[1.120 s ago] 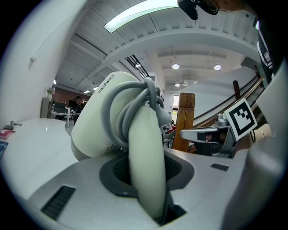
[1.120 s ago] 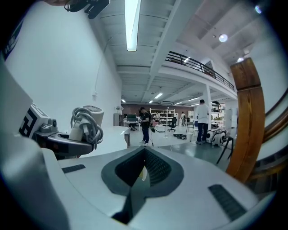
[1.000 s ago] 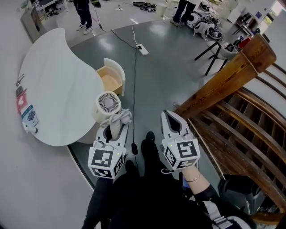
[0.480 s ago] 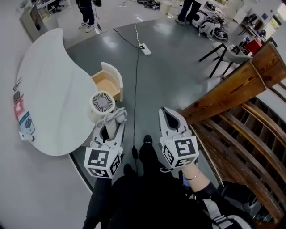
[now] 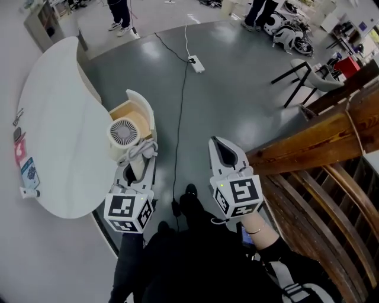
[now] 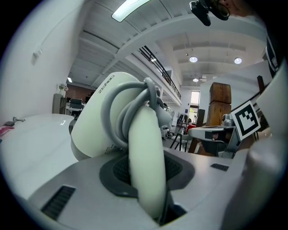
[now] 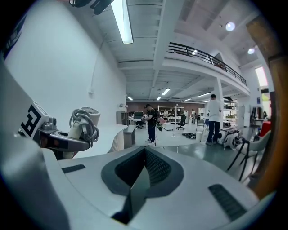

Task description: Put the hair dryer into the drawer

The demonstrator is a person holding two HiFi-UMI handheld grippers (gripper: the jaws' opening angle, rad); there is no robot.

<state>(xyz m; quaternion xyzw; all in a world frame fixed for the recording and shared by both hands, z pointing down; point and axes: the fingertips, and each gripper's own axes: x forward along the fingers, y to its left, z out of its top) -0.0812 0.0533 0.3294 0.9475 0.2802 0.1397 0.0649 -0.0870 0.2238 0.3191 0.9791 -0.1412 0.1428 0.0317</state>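
We count two tongs, one hair dryer, one drawer and one counter. The left tongs are closed on the handle of the hair dryer. In the left gripper view the pale handle stands clamped between the jaws, with the grey cord wound round it. The dryer's round grille faces up at the head view. The right tongs are closed with nothing in them, their jaws meeting along one seam. They are held well apart from the left pair, over the grey floor.

The drawer stands pulled open at the curved right edge of the white counter. Its pale wooden inside shows bare wherever the dryer does not cover it. From above, the dryer sits over the near part of the drawer's mouth, carried by the tongs. We cannot tell how high above it.

Near the counter's left edge lie three small things: a pink card, a blue-printed packet and a little white piece.

On the floor, one black cable runs from our feet toward one white power strip. One wooden railing stands close on the right of the right tongs. A chair stands further off, and two people stand at the far end.
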